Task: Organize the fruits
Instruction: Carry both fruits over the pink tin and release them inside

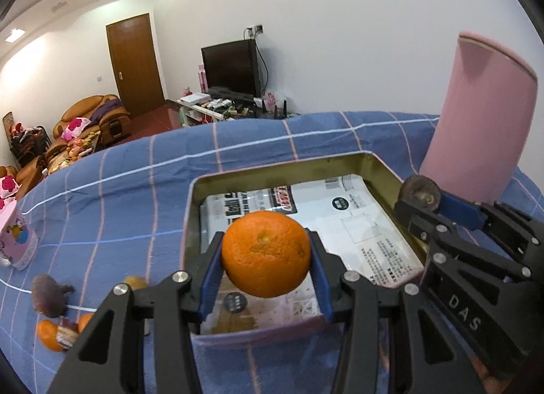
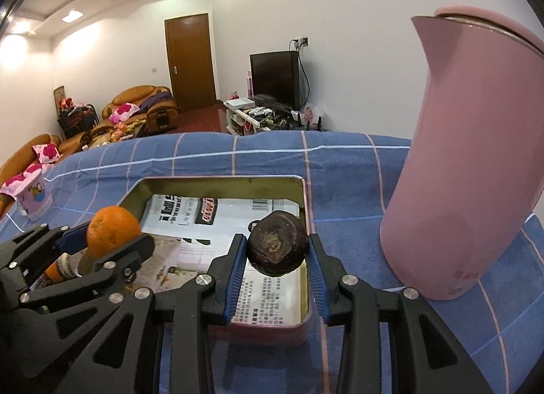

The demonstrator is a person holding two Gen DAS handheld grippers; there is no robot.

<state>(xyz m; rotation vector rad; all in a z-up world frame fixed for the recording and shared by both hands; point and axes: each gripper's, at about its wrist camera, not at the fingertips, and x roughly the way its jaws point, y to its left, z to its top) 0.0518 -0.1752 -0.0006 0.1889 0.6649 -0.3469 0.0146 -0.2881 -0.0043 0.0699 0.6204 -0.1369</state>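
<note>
My left gripper point(image 1: 267, 258) is shut on an orange point(image 1: 266, 252) and holds it above the near part of a pink tin tray point(image 1: 384, 173) lined with printed paper. My right gripper point(image 2: 276, 251) is shut on a dark brown round fruit point(image 2: 277, 242), held over the tray's right side point(image 2: 307, 210). The right gripper also shows at the right of the left wrist view point(image 1: 421, 196), and the left gripper with the orange shows at the left of the right wrist view point(image 2: 112, 230).
A tall pink jug point(image 1: 482, 115) stands right of the tray on the blue checked cloth point(image 1: 119, 196). At the left lie a dark fruit point(image 1: 49, 295), small oranges point(image 1: 47, 334) and a pink cup point(image 1: 17, 241). Sofas and a TV stand beyond.
</note>
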